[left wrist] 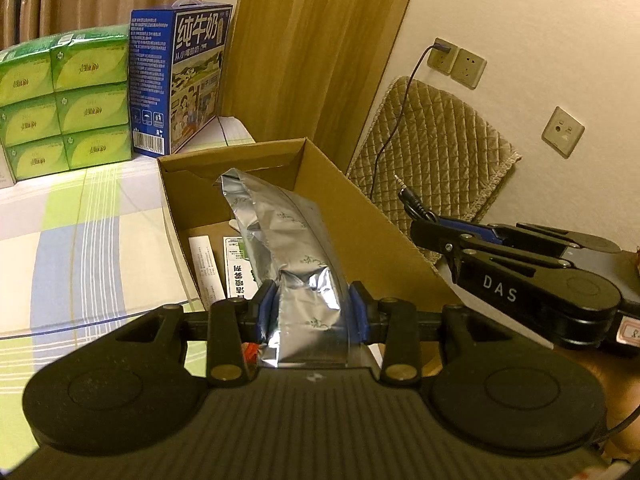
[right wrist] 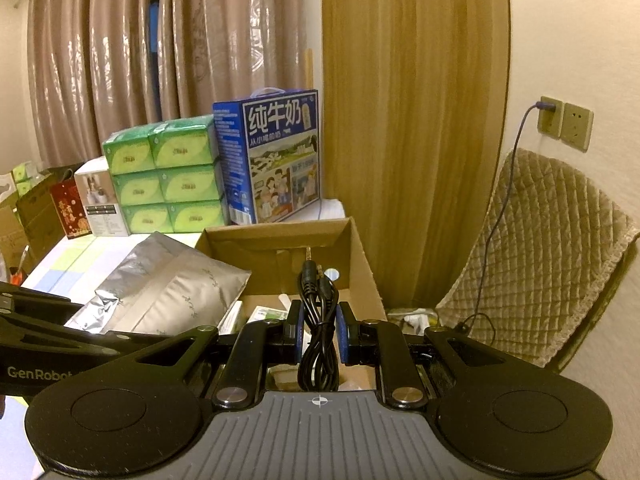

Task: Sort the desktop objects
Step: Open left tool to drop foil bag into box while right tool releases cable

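My left gripper (left wrist: 312, 312) is shut on a silver foil pouch (left wrist: 280, 240), which sticks out forward over the open cardboard box (left wrist: 360, 216). The same silver foil pouch (right wrist: 168, 292) shows at the left of the right wrist view, beside the cardboard box (right wrist: 360, 256). My right gripper (right wrist: 318, 334) is shut on a coiled black audio cable (right wrist: 318, 320), its jack plugs pointing up over the box. In the left wrist view the right gripper (left wrist: 430, 224) appears at the right, above the box's right wall, the audio cable (left wrist: 414, 200) jutting from it. Leaflets (left wrist: 236, 268) lie on the box floor.
A blue milk carton (left wrist: 180, 80) and stacked green tissue packs (left wrist: 68, 100) stand behind the box on the checked tablecloth (left wrist: 80, 240). A quilted chair back (right wrist: 552, 260) is at the right, under wall sockets (right wrist: 564, 124) with a plugged-in cord. More small boxes (right wrist: 96, 204) stand at far left.
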### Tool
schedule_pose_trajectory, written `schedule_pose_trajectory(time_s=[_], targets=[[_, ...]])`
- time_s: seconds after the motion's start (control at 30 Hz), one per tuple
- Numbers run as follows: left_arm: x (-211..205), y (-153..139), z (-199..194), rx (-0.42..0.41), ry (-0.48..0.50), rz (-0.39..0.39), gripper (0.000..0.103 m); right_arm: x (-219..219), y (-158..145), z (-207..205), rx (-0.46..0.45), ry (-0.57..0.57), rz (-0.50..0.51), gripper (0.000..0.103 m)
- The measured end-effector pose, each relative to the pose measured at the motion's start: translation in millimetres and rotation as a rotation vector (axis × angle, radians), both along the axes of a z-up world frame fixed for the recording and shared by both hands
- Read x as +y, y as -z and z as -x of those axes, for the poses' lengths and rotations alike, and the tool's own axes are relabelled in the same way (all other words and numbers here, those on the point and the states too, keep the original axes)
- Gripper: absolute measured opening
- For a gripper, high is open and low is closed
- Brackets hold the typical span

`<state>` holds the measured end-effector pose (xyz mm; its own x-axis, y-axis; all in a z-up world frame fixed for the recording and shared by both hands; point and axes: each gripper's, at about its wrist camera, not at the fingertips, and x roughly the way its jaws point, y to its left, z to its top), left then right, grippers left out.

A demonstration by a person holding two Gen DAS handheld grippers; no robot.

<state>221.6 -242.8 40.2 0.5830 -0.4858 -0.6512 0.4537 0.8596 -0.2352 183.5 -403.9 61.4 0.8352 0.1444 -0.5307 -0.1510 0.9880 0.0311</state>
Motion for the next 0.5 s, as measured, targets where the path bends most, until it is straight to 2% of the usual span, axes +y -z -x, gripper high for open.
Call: schedule_pose_trajectory(time_s=[0.4,0.5], targets=[[-2.6,8.5,-15.9,0.004,-0.021,0.016,0.033,-2.1,4.3,-11.0,0.006,0.004,0.006,0.013],[-4.0,5.8,-21.4,-0.007,-0.026,0.014,0.04,-4.3,5.6,-13.4,0.01,0.009,0.0,0.013]])
